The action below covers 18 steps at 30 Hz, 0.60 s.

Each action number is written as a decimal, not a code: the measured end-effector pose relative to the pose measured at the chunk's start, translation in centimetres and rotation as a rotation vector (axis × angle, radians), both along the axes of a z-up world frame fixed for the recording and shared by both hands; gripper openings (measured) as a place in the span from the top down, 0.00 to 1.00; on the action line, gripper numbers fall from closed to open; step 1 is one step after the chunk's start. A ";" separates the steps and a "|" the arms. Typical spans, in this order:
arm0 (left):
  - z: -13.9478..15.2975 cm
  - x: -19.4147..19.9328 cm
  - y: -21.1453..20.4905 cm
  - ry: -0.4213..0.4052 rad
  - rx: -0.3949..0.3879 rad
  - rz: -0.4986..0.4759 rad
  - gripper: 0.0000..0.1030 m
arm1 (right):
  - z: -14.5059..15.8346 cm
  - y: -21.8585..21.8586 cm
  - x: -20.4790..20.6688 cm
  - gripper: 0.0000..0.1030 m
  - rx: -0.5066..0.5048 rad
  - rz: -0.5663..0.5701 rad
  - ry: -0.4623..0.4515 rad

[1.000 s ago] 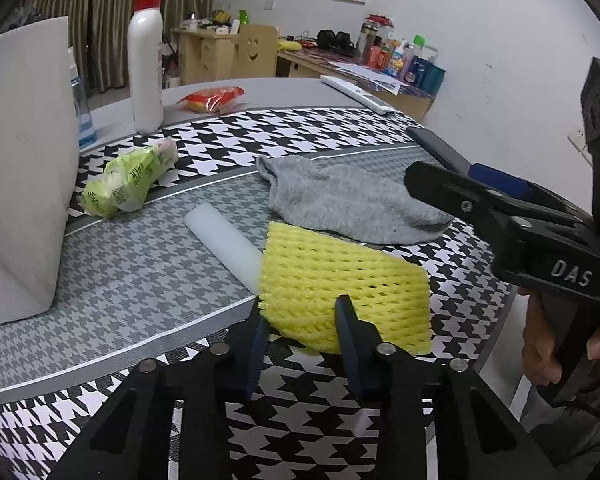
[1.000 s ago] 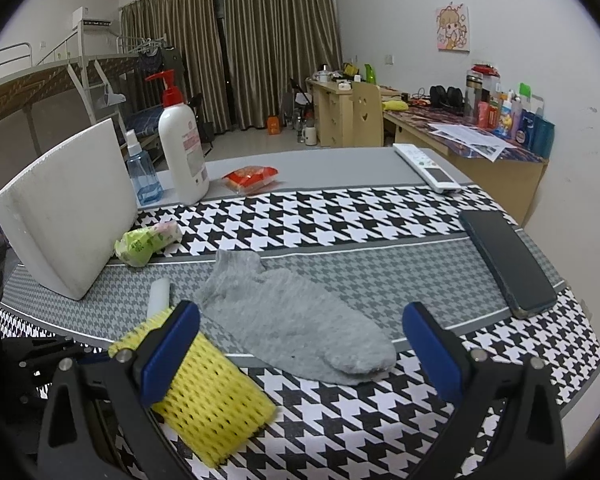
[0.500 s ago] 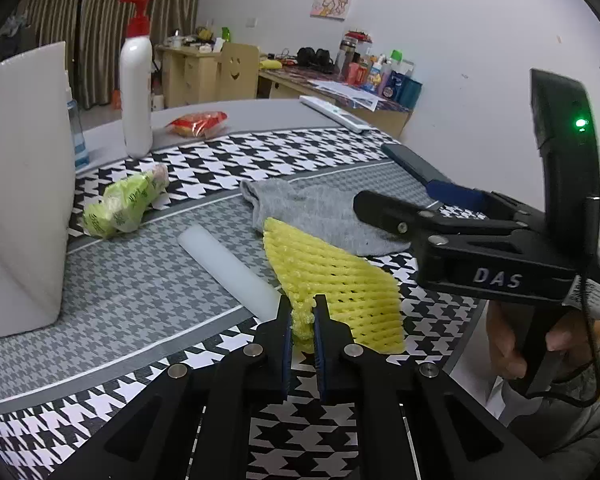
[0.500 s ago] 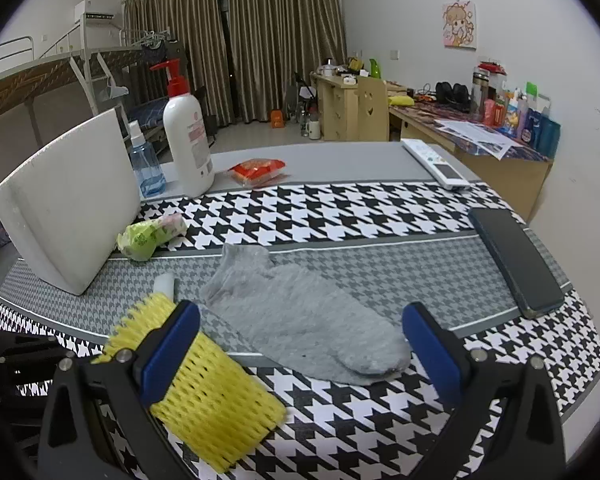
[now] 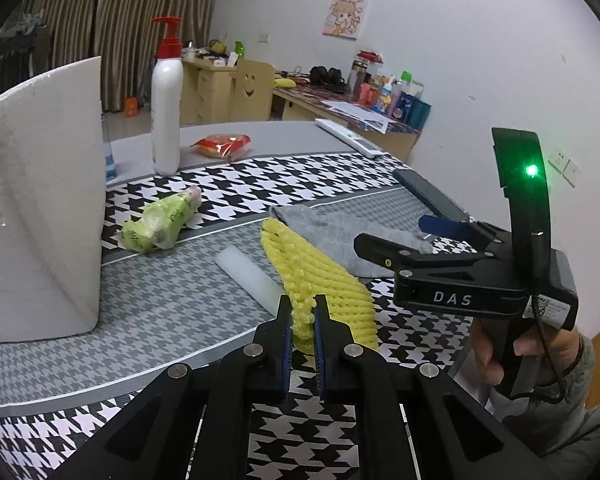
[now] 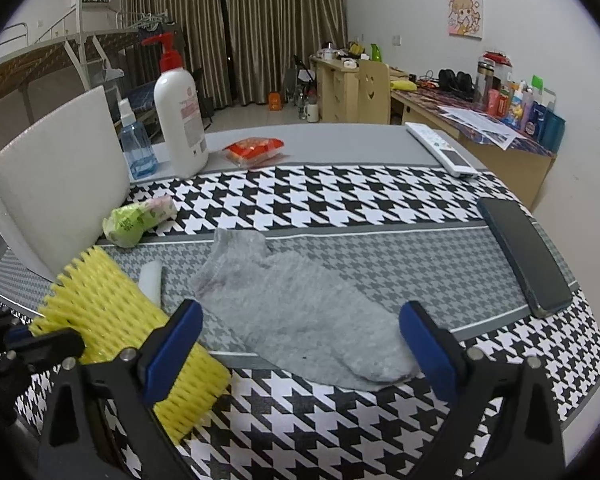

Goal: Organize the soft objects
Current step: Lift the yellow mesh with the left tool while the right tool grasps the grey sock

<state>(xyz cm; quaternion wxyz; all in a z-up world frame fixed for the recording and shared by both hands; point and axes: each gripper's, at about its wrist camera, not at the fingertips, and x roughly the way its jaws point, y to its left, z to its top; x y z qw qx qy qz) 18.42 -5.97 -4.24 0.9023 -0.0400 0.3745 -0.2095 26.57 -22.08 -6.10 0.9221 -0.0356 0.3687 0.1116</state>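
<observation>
1. Since a second ago we have seen the left gripper (image 5: 303, 314) go from spread around the near edge of the yellow foam net (image 5: 320, 280) to pinched tight on it, and the net now stands tilted up off the cloth instead of lying flat.
2. We count one net, its near corner squeezed between the blue pads, its far end risen beside the grey sock (image 6: 300, 312).
3. We count one sock, flat on the houndstooth cloth (image 6: 340, 208).
4. Our right gripper (image 6: 300, 344) hangs spread wide above the sock's toe end, holding nothing.
5. We count one white foam stick (image 5: 248, 274) lying just left of the net, one green wrapped packet (image 5: 160, 222), and one white foam board (image 5: 40, 200) standing at the left.
6. We count two bottles: one white pump bottle (image 6: 180, 120) and one blue spray bottle (image 6: 134, 148).
</observation>
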 end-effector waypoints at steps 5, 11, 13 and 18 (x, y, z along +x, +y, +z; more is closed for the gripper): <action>-0.3 0.1 0.4 0.003 0.012 0.016 0.91 | -0.8 -0.1 0.8 0.12 0.011 -0.005 0.044; -0.4 0.1 0.3 0.007 0.023 0.019 0.91 | -2.0 -0.2 1.6 0.28 -0.005 -0.015 0.092; -0.5 0.2 0.3 0.010 0.023 0.019 0.91 | -2.1 -0.2 1.6 0.32 0.002 -0.007 0.100; -0.6 0.4 0.5 0.012 0.025 0.022 0.91 | -2.5 0.4 1.7 0.34 -0.024 0.010 0.118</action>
